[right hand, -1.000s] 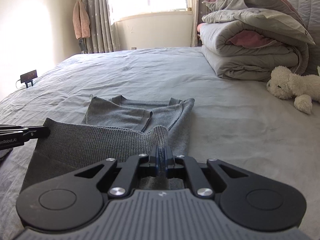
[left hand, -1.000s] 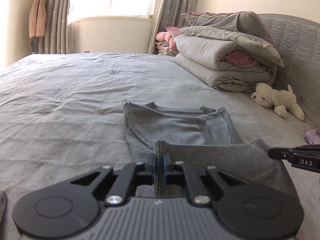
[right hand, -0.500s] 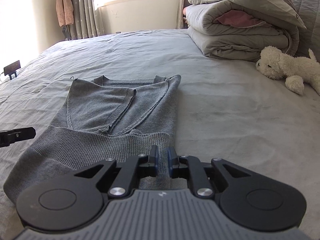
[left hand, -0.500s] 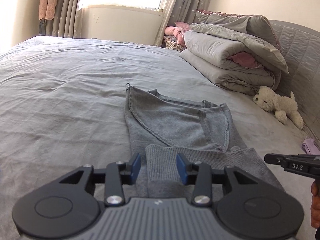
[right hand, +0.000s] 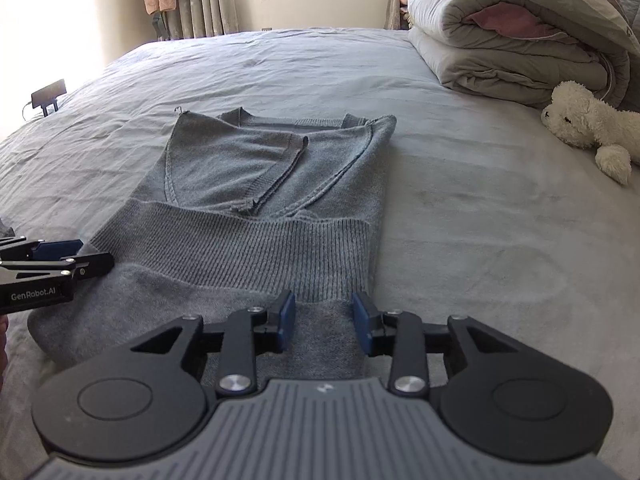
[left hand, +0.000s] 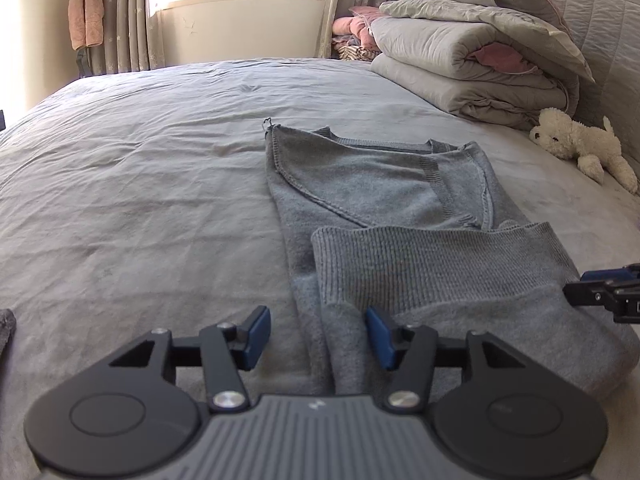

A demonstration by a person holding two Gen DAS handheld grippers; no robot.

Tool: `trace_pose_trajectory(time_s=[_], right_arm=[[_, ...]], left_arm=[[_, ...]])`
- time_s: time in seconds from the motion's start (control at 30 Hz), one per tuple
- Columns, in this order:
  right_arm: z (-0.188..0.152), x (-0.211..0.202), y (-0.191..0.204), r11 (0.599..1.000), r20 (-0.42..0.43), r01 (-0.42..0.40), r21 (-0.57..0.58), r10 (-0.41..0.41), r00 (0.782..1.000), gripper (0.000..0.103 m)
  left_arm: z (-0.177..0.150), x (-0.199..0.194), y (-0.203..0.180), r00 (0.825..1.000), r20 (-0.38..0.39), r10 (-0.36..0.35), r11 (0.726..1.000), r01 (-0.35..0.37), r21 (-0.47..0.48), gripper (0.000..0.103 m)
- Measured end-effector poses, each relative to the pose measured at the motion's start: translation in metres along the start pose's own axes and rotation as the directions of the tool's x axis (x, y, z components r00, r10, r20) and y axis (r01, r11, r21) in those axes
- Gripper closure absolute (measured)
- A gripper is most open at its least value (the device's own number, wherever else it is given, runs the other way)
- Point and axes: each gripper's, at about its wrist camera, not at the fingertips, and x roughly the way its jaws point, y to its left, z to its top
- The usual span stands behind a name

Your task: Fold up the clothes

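A grey knitted sweater [left hand: 384, 184] [right hand: 256, 168] lies on the bed, sleeves folded in and its ribbed hem [left hand: 432, 264] [right hand: 256, 252] turned up over the body. My left gripper [left hand: 318, 336] stands over the sweater's near left corner. Its jaws are opening, and the cloth lies loose between the blue pads [left hand: 378, 338]. My right gripper [right hand: 323, 322] is at the near right corner; its jaws are opening too, with cloth between them but not pinched. Each gripper shows at the edge of the other's view: the right one [left hand: 600, 290] and the left one [right hand: 56, 258].
A folded grey and pink duvet [left hand: 472, 52] [right hand: 516, 36] is stacked at the bed's head on the right. A white plush dog [left hand: 580, 146] [right hand: 588, 124] lies beside it. Curtains and a window stand beyond the bed [left hand: 140, 184]. Dark cloth [left hand: 6, 328] shows at the left edge.
Both grippers held the ribbed hem shut, lowered it onto the sweater body, then let go and their jaws spread. The hem now rests flat on the sweater.
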Motion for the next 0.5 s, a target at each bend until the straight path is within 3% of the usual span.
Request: trace_pose_trajectory(time_s=[0.13,0.27,0.33,0.5], right_arm=[[0.001,-0.006,0.003,1.000,0.045,0.013,-0.014,-0.012,0.999,0.066],[0.004,-0.020,0.007,0.999,0.103,-0.029,-0.027,0.031,0.994,0.066],[0.002,-0.022,0.010,0.998,0.097,-0.052,-0.040,0.056,0.994,0.066],[-0.006,-0.003,0.017,0.997,-0.009,-0.056,-0.059,0.056,0.998,0.064]], left_arm=[[0.006,-0.012,-0.004,1.000,0.011,0.019,1.000,-0.019,-0.001,0.049],[0.008,-0.024,-0.015,0.999,0.051,0.010,0.999,-0.012,0.040,0.049],[0.005,-0.021,-0.016,0.999,0.040,0.010,0.999,-0.012,0.037,0.049],[-0.003,-0.005,-0.004,1.000,-0.017,0.019,1.000,-0.019,-0.022,0.047]])
